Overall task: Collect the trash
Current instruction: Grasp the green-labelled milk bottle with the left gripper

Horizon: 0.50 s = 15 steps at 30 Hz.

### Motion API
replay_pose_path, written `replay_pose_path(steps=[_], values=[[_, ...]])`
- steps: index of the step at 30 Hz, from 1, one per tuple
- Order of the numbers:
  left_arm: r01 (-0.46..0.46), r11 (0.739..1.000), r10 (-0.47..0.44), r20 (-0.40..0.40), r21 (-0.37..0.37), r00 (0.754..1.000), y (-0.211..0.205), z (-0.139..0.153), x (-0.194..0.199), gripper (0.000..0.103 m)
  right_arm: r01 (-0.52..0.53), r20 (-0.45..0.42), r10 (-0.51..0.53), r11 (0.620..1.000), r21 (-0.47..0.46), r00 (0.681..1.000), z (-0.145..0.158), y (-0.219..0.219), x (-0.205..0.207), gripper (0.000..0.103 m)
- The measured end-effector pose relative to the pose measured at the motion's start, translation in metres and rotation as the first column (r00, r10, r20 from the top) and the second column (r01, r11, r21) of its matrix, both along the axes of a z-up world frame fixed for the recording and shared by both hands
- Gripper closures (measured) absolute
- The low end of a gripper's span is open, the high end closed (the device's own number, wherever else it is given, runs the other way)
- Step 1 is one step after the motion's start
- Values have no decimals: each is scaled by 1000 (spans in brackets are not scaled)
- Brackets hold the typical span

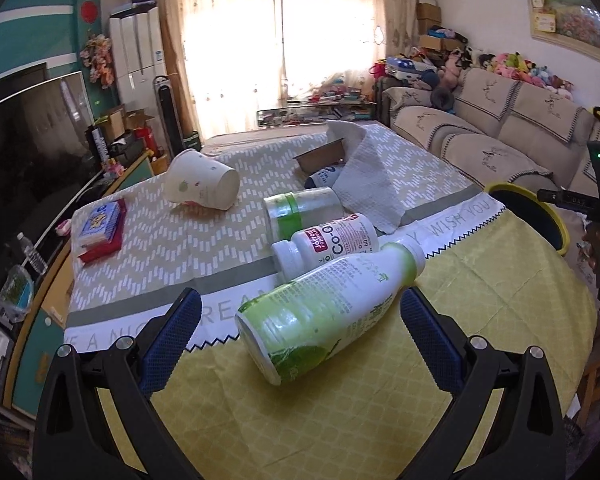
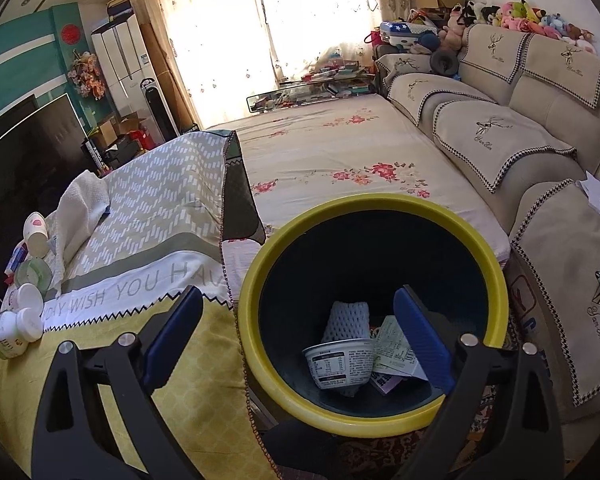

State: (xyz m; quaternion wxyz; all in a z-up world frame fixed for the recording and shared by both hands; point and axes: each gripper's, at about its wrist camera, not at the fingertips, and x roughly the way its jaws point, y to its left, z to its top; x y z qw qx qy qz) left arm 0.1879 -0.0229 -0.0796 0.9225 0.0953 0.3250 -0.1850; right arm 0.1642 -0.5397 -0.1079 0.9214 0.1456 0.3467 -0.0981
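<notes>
The left gripper (image 1: 300,320) is spreading wide around the green bottle (image 1: 324,312), not pinching; the right gripper (image 2: 300,328) is hanging wide apart, holding nothing, over the yellow bin (image 2: 256,344).

The bench (image 1: 480,300) wears a yellow cloth with a patterned runner (image 1: 172,248) laid over it beyond the left gripper (image 1: 300,336). A green-and-white bottle (image 1: 332,304) lies on its side between that gripper's fingers, with a white pill bottle (image 1: 328,244) and a clear jar (image 1: 304,210) just past it. Farther off lie a tipped paper cup (image 1: 204,184), a paper towel (image 1: 368,176) and a tissue pack (image 1: 100,226) to the left.
</notes>
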Motion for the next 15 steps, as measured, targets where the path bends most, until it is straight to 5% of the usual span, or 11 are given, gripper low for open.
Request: replay_pose_path(steps=[7, 15], values=[[196, 979, -201, -112, -52, 973, -1, -15, 26, 5, -16, -4, 16, 1000, 3, 1000, 1, 4, 2, 12], [266, 962, -272, -187, -61, 944, -22, -20, 5, 5, -19, 2, 19, 1000, 18, 1000, 0, 1, 1, 12]])
